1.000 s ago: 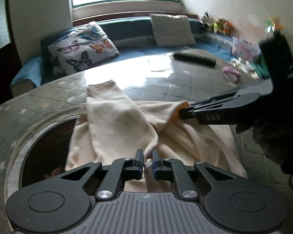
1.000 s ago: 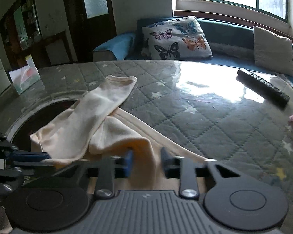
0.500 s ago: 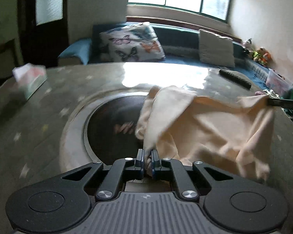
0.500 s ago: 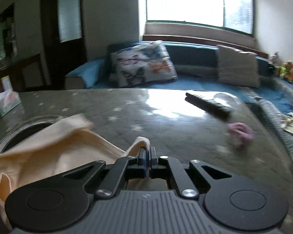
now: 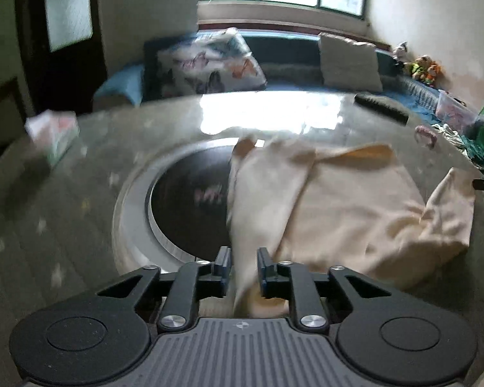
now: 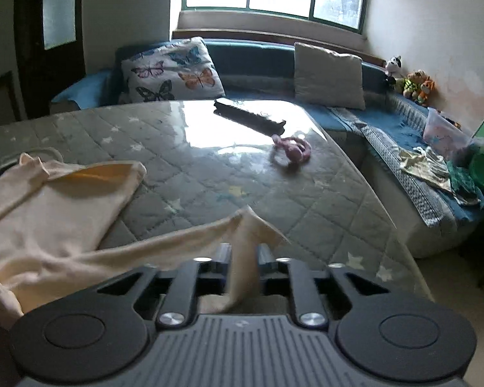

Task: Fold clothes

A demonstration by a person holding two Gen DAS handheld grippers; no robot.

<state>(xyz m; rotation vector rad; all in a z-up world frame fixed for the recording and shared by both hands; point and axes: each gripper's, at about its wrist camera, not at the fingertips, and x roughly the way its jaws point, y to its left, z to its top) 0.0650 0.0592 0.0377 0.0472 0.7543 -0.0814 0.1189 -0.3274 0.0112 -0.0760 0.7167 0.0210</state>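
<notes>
Cloth release: I see both jaw pairs parted, left gripper [image 5: 241,266] and right gripper [image 6: 242,262] each straddling slack cream knit garment [image 5: 338,203] on the quilted grey table [image 6: 242,174]. Next, I judge, regrip toward 12 o'clock.

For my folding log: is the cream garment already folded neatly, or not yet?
Not yet. The cream garment lies rumpled on the table, one sleeve doubled across it, and cloth runs between both open tongs.
</notes>
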